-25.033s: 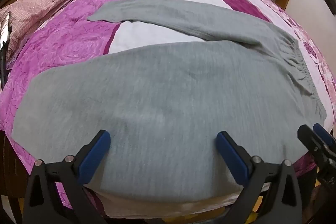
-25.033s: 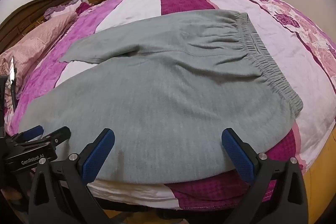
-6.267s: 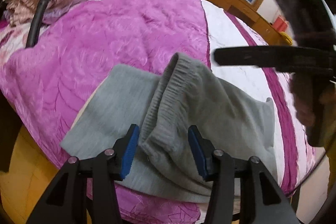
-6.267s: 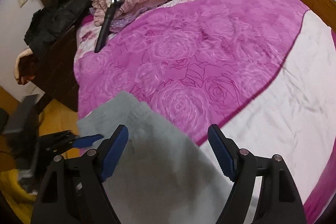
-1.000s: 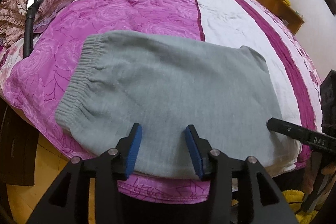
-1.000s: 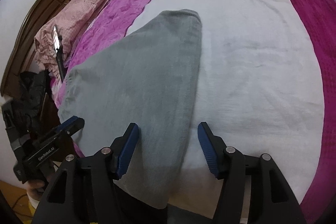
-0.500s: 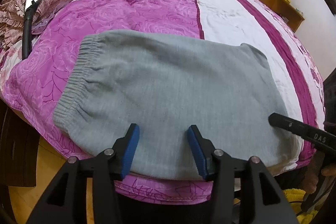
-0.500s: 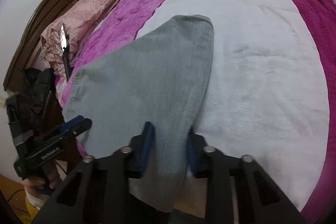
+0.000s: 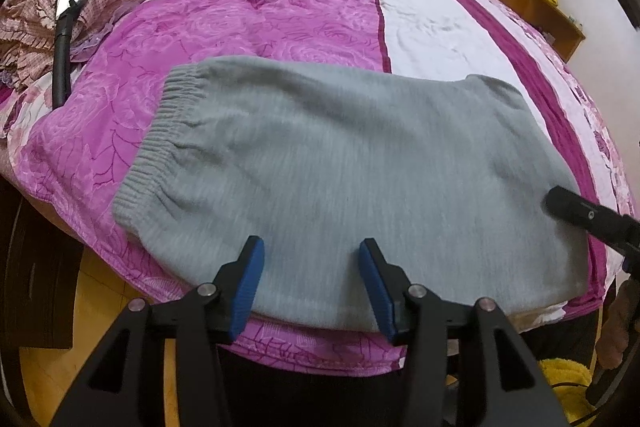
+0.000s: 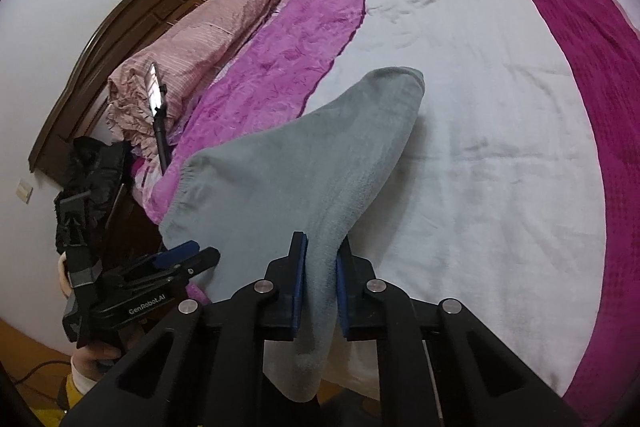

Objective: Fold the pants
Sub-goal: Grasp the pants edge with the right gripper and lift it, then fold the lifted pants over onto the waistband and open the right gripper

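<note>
At the bed's (image 9: 280, 7) near edge, my right gripper (image 10: 320, 283) clamps the folded grey pants' (image 9: 352, 163) corner; my left gripper (image 9: 310, 267) hovers level, jaws apart, over their near hem.

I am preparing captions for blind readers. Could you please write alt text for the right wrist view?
The right gripper is shut on the near edge of folded grey pants, which lie on a bed with purple and white stripes. At lower left, the left gripper hovers by the pants' elastic waistband end; a pink quilt lies by the wooden headboard.
</note>
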Available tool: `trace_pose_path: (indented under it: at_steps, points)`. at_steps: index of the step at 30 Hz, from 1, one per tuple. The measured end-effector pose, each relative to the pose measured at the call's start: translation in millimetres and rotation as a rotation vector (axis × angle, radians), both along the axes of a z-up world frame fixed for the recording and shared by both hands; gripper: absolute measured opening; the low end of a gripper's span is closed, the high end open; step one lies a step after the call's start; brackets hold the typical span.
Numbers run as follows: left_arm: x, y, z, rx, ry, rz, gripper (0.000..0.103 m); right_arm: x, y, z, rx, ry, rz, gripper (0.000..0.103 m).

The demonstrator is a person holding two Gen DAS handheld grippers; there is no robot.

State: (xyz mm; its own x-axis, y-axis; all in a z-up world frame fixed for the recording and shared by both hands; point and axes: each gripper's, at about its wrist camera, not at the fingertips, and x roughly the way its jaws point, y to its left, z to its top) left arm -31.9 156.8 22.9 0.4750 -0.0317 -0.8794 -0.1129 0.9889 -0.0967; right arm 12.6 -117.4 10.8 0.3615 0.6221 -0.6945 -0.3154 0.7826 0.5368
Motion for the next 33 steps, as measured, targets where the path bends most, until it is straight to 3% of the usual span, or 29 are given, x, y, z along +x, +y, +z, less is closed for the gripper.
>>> trace_pose_path:
  at_steps: [7,13,26,33]
  points:
    - [-5,14,15,-0.003,-0.031,0.04,0.052,-3,12,29,0.015,-0.07,0.067,0.006]
    - [-2,34,35,0.049,-0.055,0.058,0.052,-2,31,54,0.035,-0.109,0.132,0.006]
    - [4,79,48,0.073,-0.069,0.126,0.052,12,87,84,0.14,-0.091,0.246,0.005]
    - [8,96,47,0.082,-0.069,0.148,0.052,22,134,86,0.144,-0.085,0.298,0.005]
